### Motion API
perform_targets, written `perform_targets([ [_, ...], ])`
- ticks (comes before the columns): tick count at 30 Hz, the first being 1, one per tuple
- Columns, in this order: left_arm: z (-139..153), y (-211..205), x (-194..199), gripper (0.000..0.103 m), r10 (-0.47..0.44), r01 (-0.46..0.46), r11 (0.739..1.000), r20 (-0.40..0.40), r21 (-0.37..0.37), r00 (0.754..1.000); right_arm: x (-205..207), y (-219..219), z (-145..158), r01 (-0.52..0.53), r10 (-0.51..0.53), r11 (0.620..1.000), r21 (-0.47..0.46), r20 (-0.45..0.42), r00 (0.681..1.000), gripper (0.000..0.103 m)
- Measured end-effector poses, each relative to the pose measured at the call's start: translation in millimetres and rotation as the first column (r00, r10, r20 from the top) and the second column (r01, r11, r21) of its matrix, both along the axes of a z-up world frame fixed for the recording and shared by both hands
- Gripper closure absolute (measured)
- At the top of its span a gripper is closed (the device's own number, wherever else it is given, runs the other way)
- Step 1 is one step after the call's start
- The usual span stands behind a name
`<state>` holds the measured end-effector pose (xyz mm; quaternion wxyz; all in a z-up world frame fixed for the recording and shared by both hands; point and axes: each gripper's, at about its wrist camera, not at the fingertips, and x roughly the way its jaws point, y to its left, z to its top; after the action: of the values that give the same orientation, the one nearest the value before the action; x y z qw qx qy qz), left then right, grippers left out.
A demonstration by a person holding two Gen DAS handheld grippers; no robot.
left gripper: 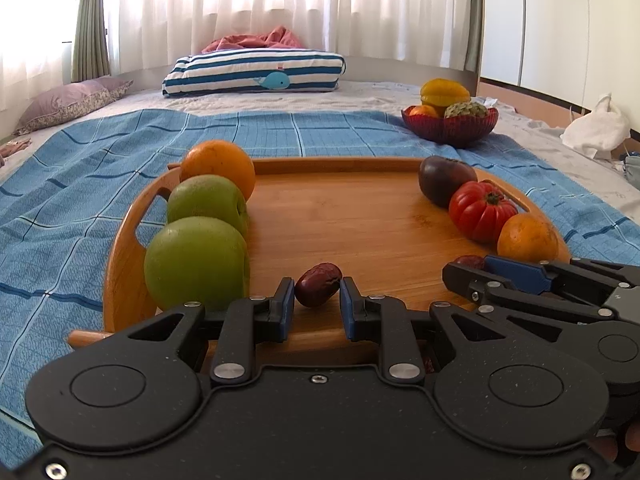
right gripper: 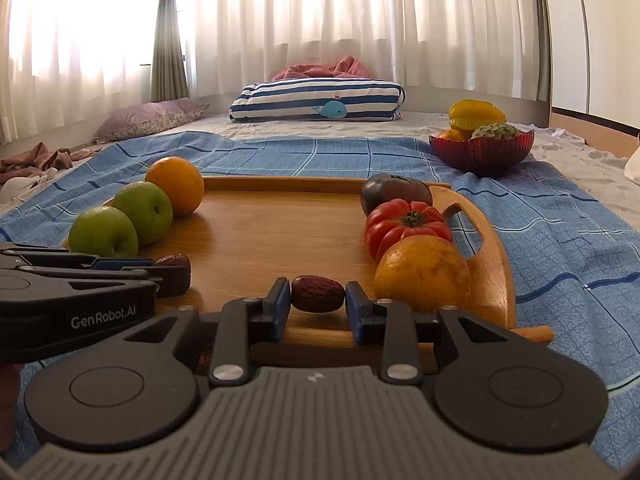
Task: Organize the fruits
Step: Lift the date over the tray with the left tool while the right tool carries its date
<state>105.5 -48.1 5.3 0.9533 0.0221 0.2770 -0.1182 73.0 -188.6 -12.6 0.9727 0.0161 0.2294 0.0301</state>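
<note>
A wooden tray lies on a blue cloth. Down its left side stand two green apples and an orange; down its right side a dark tomato, a red ribbed tomato and a second orange. My left gripper is shut on a red date at the tray's near edge. My right gripper stands narrowly open around another red date, which lies on the tray with the pads just off its ends. Each gripper also shows from the side in the other view.
A red bowl with a starfruit and other fruit stands on the cloth beyond the tray's far right corner. A striped folded blanket and a pillow lie further back on the bed, below curtains.
</note>
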Motion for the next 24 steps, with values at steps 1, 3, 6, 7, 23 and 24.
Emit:
perform_targets([
  [1, -0.5, 0.1, -0.1, 0.080, 0.000, 0.000, 1.000, 0.000, 0.000, 1.000, 0.0, 0.1, -0.1, 0.000, 0.000, 1.000, 0.000, 0.000, 1.000, 0.063],
  [3, -0.6, 0.0, 0.3, 0.080, 0.000, 0.000, 1.000, -0.001, -0.001, 1.000, -0.2, 0.4, 0.1, 0.000, 0.000, 1.000, 0.000, 0.001, 1.000, 0.063],
  [6, -1.9, 0.3, 0.9, 0.080, 0.001, -0.001, 1.000, -0.003, -0.003, 1.000, -0.3, 0.2, 0.0, 0.000, 0.000, 1.000, 0.001, 0.001, 1.000, 0.063],
  [7, -2.5, 0.5, 1.1, 0.080, 0.002, -0.002, 1.000, -0.004, -0.004, 1.000, -0.3, 0.4, 0.0, -0.001, 0.001, 1.000, 0.001, 0.001, 1.000, 0.063],
  [23, -1.9, 3.4, 1.1, 0.071, 0.017, -0.017, 1.000, -0.002, -0.004, 1.000, -0.5, 0.0, 0.6, -0.004, 0.004, 1.000, 0.015, 0.007, 1.000, 0.059],
  [24, -1.9, 3.6, 0.6, 0.070, 0.018, -0.018, 1.000, -0.001, -0.003, 1.000, -0.5, -0.3, 0.6, -0.005, 0.005, 1.000, 0.017, 0.008, 1.000, 0.058],
])
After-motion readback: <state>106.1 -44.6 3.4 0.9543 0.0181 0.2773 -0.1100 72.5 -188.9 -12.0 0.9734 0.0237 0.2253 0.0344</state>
